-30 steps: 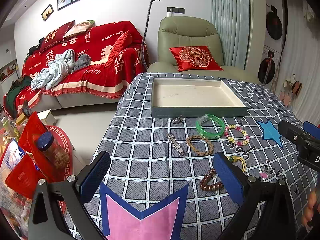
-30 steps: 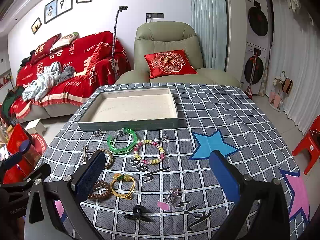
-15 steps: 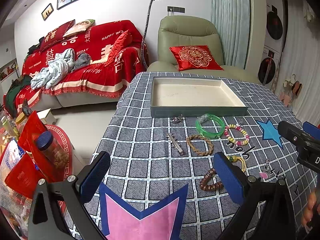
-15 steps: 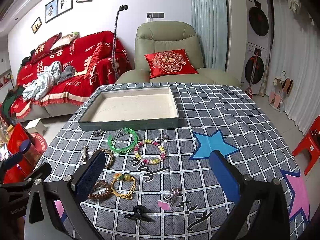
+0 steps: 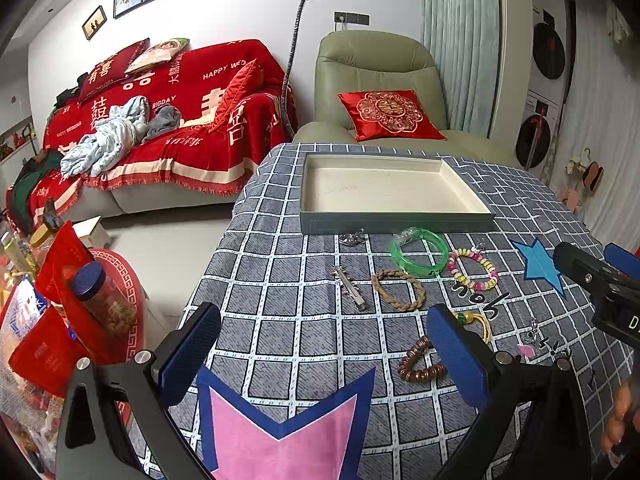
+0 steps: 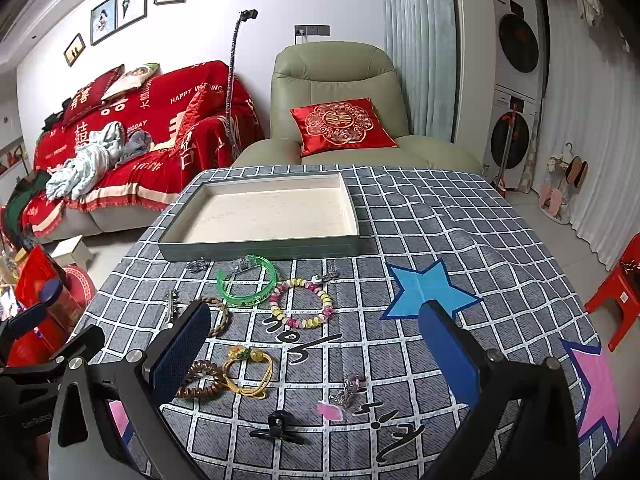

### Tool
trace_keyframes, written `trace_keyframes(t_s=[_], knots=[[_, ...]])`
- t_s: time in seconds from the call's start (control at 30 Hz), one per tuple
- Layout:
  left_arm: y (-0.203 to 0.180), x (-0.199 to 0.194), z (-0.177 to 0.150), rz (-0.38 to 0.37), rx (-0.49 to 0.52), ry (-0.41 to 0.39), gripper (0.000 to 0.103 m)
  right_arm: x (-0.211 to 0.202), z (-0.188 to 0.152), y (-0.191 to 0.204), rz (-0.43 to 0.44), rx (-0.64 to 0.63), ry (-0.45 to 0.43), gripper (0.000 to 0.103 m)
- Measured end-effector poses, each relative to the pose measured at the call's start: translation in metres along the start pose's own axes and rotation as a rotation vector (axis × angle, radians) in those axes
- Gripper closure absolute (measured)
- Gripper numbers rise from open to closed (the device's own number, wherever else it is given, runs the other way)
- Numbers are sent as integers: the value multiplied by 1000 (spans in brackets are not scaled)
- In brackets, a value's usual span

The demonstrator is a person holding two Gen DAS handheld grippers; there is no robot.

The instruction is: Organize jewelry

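Two hand-held grippers are hovering low over a worktop covered in a grey checked cloth with pink and blue star patches. The left gripper is holding its blue-padded jaws wide apart with nothing between them; the right gripper is doing the same.

Only the right wrist view is showing the nearest pieces: a black claw clip, a pink tag and a small silver charm just beyond it. The left wrist view is showing part of the right gripper's body at its right edge, with fingertips of a hand in the lower corner.

Farther out, a brown bead bracelet is lying touching a yellow cord bracelet. Beyond them are sitting a silver hair clip, a braided tan bracelet, a pastel bead bracelet and a green bangle — all loose on the cloth. A small silver piece is lying just in front of the tray.

The tray, grey outside and cream inside, is holding nothing.

Past the worktop, a green armchair is carrying a red cushion, and a sofa is lying draped in red — crumpled clothes on it. Stacked laundry machines are standing at the right.
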State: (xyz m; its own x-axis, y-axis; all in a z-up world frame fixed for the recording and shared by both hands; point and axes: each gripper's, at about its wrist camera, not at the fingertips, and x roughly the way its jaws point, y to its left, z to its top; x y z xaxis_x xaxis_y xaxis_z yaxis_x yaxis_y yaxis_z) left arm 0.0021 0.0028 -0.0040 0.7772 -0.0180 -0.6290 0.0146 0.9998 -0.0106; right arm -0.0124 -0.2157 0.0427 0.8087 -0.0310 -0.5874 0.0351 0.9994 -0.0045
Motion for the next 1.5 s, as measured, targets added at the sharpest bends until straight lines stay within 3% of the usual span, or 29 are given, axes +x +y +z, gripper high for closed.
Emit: trace_keyframes(t_s=[1.03,1.5], knots=[[3,15,0,-8,-14,66,0,2,-9,2,4,17,29,0],[18,79,8,-61,-53,252,0,42,1,-24,3,43,163,0]])
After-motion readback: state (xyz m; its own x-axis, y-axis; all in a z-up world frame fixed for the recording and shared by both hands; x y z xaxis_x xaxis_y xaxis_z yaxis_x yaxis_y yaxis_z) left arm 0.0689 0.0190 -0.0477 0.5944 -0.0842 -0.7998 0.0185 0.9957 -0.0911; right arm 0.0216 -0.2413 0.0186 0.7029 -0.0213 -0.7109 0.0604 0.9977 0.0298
